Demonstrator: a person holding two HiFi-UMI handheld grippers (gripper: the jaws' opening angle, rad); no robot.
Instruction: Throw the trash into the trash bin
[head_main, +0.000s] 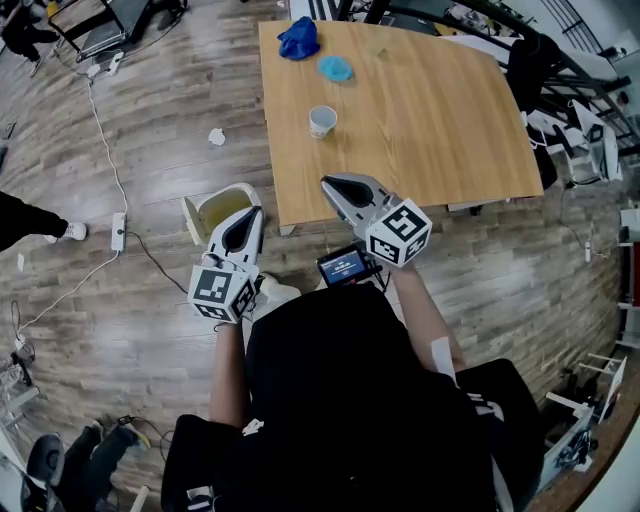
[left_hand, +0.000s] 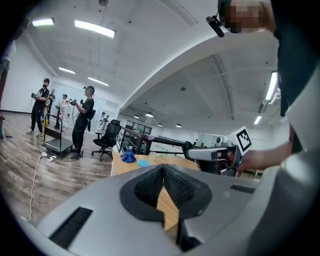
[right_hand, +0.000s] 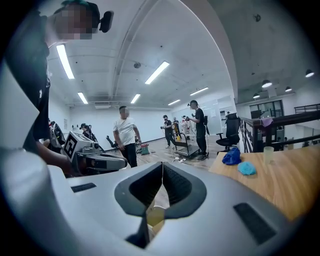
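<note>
At the near edge of the table (head_main: 440, 120) I hold both tools low in front of me, pointing away. My left gripper (head_main: 246, 214) has its jaws pressed together tip to tip, and nothing is between them. My right gripper (head_main: 329, 184) is closed the same way and is just as empty.

The left gripper's tip hangs over the near right rim of the bin (head_main: 190, 214), which stands open on the floor by the table's near left corner. The right gripper's tip reaches just over the table's near edge.

The trash is all beyond my tools. A cup (head_main: 322, 120) stands on the table a little past the right gripper. Farther off are a pale blue scrap (head_main: 335, 68) and a blue wad (head_main: 298, 39), the wad at the far left corner. A paper ball (head_main: 217, 137) lies on the floor beyond the bin, left of the table.
</note>
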